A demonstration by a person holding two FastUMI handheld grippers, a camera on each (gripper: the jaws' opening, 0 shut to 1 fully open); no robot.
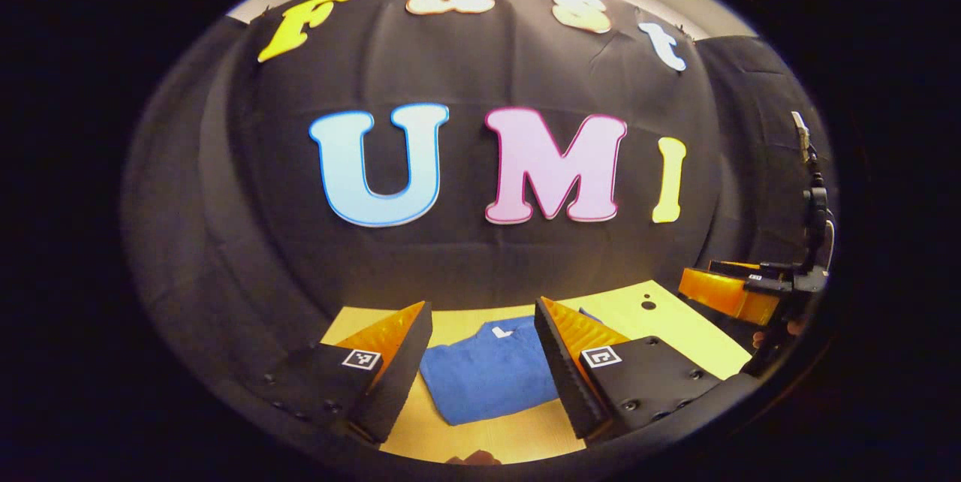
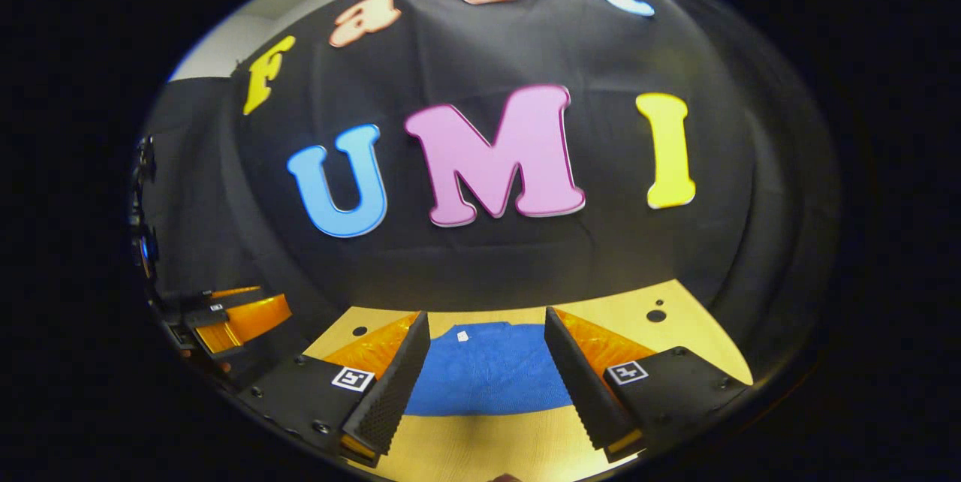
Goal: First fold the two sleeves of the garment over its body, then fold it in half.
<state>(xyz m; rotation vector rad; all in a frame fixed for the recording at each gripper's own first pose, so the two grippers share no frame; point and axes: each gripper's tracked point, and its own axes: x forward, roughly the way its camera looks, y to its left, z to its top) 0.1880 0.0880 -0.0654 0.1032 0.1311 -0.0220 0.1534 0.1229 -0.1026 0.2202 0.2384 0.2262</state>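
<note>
Blue garment (image 1: pixel 488 381) lies folded, compact, on the wooden bench (image 1: pixel 676 324). Left gripper view: left tongs (image 1: pixel 480 369) apart, above the garment, holding nothing; the right tongs sit off at the right edge, state can't tell there. Right gripper view: right tongs (image 2: pixel 480 377) apart, empty, garment (image 2: pixel 488 377) flat on bench (image 2: pixel 676 339) between the fingers.
</note>
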